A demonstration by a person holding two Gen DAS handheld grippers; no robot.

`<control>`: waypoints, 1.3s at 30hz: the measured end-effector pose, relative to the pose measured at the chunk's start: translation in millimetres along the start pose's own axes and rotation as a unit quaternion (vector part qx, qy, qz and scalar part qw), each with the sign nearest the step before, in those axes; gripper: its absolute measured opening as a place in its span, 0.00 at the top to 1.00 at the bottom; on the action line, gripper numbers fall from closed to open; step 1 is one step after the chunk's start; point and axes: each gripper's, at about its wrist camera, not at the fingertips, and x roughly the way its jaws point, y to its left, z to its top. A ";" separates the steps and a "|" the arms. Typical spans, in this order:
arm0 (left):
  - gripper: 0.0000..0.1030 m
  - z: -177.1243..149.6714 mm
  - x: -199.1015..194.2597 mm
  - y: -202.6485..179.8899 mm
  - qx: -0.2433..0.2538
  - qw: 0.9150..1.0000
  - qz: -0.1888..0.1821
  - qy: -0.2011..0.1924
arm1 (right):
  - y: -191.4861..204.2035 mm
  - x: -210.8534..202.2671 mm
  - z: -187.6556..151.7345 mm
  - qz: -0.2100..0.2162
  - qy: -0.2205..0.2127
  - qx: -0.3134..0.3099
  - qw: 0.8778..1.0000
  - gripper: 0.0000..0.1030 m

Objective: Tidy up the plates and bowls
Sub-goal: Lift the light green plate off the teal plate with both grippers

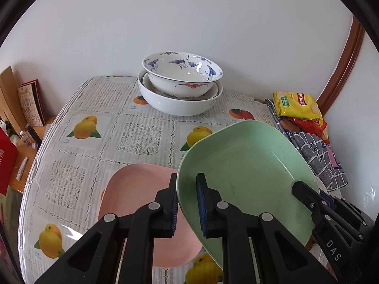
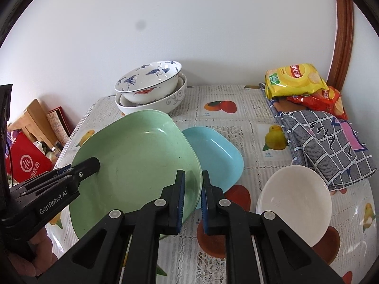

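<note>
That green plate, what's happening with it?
A person is tidying dishes with two hand-held grippers. Both grippers, the left gripper and the right gripper, pinch opposite edges of the green plate, holding it tilted above the table. A pink plate lies below it, a blue plate beside it. Two patterned bowls sit stacked at the back.

My green plate point(image 2: 132, 156) looks like matt, faintly speckled plastic, as do the pink plate point(image 1: 132, 189) and blue plate point(image 2: 213, 151). The stacked bowls point(image 1: 180, 82) are glossy glazed ceramic. A shiny clear film covers the tablecloth point(image 1: 94, 156). The checked cloth point(image 2: 324, 142) is woven fabric.
</note>
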 end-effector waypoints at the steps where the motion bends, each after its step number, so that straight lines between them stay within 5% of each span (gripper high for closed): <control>1: 0.86 -1.0 -4.4 -1.6 0.001 1.000 0.002 -0.004 | 0.1 -4.2 -1.4 0.000 -0.003 0.000 1.000 0.88; 39: 0.86 -33.1 -62.8 7.0 -0.014 0.999 0.005 -0.028 | 23.3 -60.6 -29.8 -0.011 -0.027 0.000 1.000 0.88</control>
